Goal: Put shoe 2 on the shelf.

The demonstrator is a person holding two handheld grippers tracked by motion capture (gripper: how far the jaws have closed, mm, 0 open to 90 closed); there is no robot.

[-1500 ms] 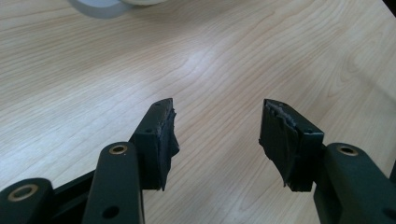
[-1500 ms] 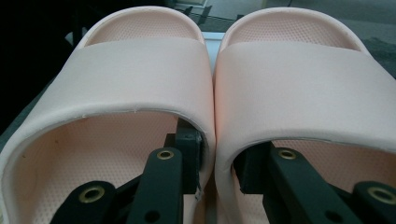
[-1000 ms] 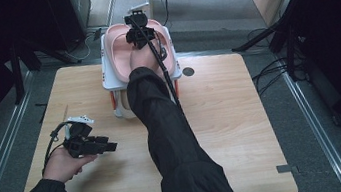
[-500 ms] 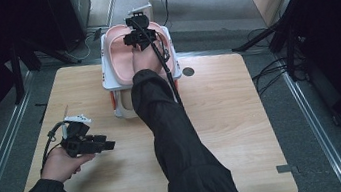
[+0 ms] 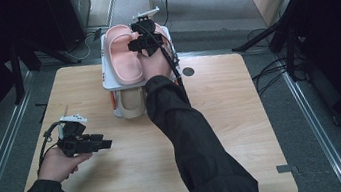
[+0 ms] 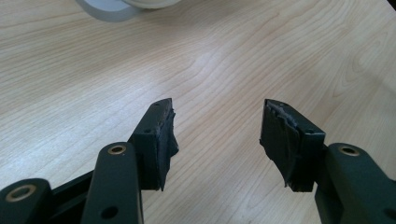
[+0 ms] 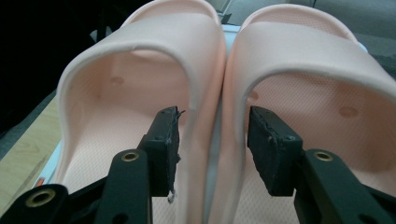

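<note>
Pink foam slippers [image 7: 215, 93] are seen as a pair, side by side on top of a white rack [image 5: 111, 81] at the far edge of the bench [image 5: 244, 131]. Long axes run away from the person, toes farthest. The right hand-held gripper [image 7: 212, 135] is placed directly over the pair w/ one jaw inside each slipper, the two touching inner walls between the jaws. Jaws have just been opening; pads [image 7: 168, 140] look clear of the walls, so the pair is judged released, not grasped. Right arm is stretched fwd across the bench, sleeve over the rack's front. The left hand-held gripper [image 6: 217, 135] is held well apart, near the bench's left side, jaws spread over bare wood, nothing between them. The right hand is much the nearer; any re-grip prob. needs only a squeeze inward.
</note>
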